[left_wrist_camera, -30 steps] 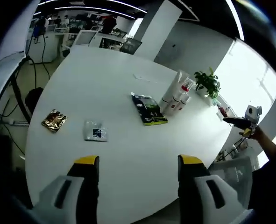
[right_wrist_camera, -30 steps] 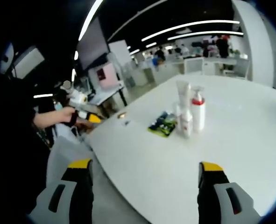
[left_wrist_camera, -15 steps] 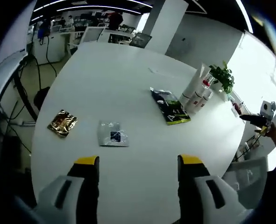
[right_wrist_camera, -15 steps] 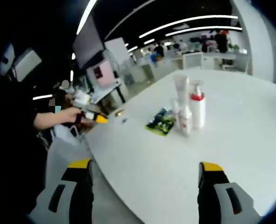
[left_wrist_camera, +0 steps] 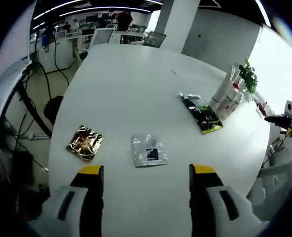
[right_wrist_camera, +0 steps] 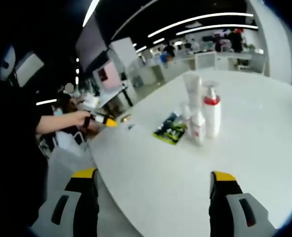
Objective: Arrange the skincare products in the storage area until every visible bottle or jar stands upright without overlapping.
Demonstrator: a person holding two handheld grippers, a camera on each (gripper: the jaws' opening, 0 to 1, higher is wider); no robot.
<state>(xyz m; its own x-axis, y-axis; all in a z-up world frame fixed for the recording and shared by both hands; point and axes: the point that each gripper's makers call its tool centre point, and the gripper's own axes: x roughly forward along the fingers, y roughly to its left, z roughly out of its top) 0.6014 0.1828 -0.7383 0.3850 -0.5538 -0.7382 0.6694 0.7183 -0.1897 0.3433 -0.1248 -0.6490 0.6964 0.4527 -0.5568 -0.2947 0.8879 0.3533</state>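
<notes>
White and round, the big tabletop [left_wrist_camera: 121, 98] carries a crinkled gold foil sachet [left_wrist_camera: 85, 142], a silver foil sachet with a dark label [left_wrist_camera: 148, 150] beside it, and farther off a flat black-and-green packet [left_wrist_camera: 201, 113] lying just beside a cluster of upright white skincare bottles [left_wrist_camera: 228, 96]. From the right gripper view, that cluster reads as a tall white tube [right_wrist_camera: 192, 94], a white pump bottle with a red collar [right_wrist_camera: 212, 111] and a smaller white bottle [right_wrist_camera: 198, 129], all standing close together next to the packet. Both the left gripper [left_wrist_camera: 147, 173] and the right gripper [right_wrist_camera: 153, 177] hang above the table with jaws spread wide, holding nothing.
</notes>
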